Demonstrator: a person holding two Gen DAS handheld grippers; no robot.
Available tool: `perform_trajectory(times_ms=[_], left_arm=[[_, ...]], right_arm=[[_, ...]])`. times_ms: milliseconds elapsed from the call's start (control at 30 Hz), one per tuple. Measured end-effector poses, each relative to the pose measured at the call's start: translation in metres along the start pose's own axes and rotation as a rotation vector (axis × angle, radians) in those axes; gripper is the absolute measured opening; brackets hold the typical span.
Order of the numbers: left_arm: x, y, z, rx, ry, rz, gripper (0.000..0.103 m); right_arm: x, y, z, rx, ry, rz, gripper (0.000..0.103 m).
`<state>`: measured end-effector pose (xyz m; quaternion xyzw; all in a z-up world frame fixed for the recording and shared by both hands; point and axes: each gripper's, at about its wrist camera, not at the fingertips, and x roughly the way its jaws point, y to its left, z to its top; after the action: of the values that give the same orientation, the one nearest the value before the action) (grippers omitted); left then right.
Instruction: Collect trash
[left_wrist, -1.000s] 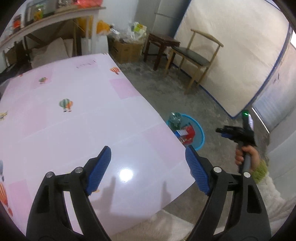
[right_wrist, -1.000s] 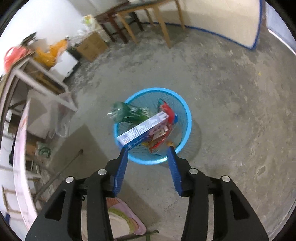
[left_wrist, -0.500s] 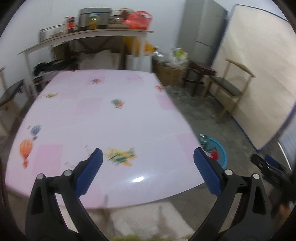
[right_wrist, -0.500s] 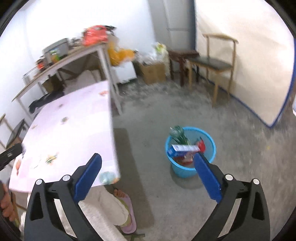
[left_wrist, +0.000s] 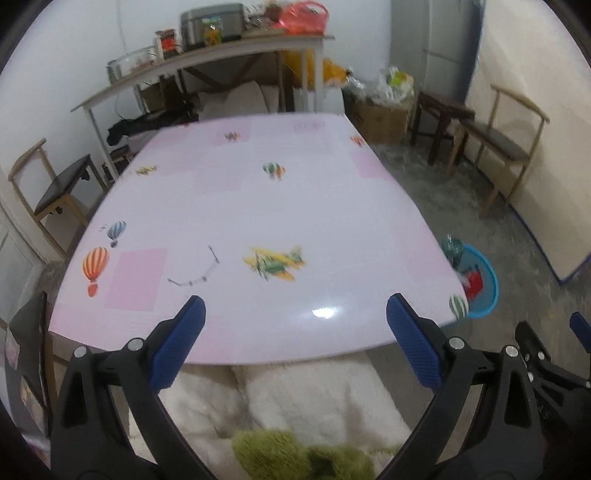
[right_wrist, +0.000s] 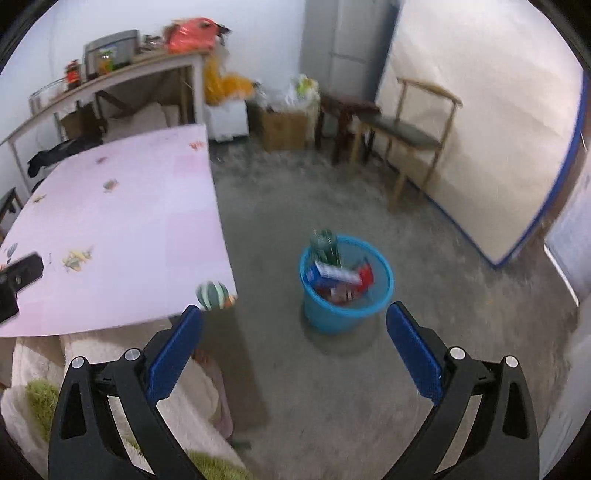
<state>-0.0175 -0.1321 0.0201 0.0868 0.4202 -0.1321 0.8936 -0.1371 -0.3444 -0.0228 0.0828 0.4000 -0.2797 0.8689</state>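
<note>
A blue waste basket (right_wrist: 332, 317) stands on the concrete floor to the right of the pink table (right_wrist: 122, 229). In it lie a green bottle (right_wrist: 325, 245), a blue and white box (right_wrist: 334, 273) and red wrappers. My right gripper (right_wrist: 293, 347) hangs wide open above the floor in front of the basket, with nothing between its blue pads. My left gripper (left_wrist: 295, 339) is open too, over the near edge of the table (left_wrist: 240, 206), which bears only printed balloons and planes. From the left wrist view the basket (left_wrist: 480, 291) peeks out past the table's right corner.
A wooden chair (right_wrist: 410, 136) and a dark stool (right_wrist: 345, 122) stand by the far wall, next to a cardboard box (right_wrist: 284, 131). A long shelf table (left_wrist: 207, 62) with jars and a red bag runs behind. Another chair (left_wrist: 55, 192) is at the left. White fluffy clothing (left_wrist: 303, 398) lies under the grippers.
The right gripper let the blue and white box drop into the basket, opened wide, then rose and drew back. The left gripper opened a little more and swung left to face the table.
</note>
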Motion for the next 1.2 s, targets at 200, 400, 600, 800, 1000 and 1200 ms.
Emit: perform_trajectory(times_ms=[200,400,600,800,1000,1200], left_arm=[[0.0,-0.009,-0.009,0.03,0.023,0.002,0.094],[0.001,-0.008,-0.01,0.044,0.031,0.032,0.094],[0.002,-0.007,-0.011,0.047,0.037,0.035,0.094],[0.003,-0.006,-0.012,0.057,0.043,0.021,0.094],[0.003,-0.005,-0.012,0.057,0.042,0.014,0.094],[0.001,-0.006,-0.011,0.056,0.039,-0.006,0.094]], right_arm=[[0.001,-0.013,-0.012,0.015,0.019,-0.043,0.097],[0.004,-0.017,-0.012,-0.047,0.019,-0.036,0.097],[0.003,-0.016,-0.009,-0.071,0.015,-0.04,0.097],[0.004,-0.015,-0.009,-0.079,0.017,-0.032,0.097],[0.005,-0.012,-0.01,-0.083,0.029,-0.019,0.097],[0.005,-0.011,-0.009,-0.083,0.027,-0.016,0.097]])
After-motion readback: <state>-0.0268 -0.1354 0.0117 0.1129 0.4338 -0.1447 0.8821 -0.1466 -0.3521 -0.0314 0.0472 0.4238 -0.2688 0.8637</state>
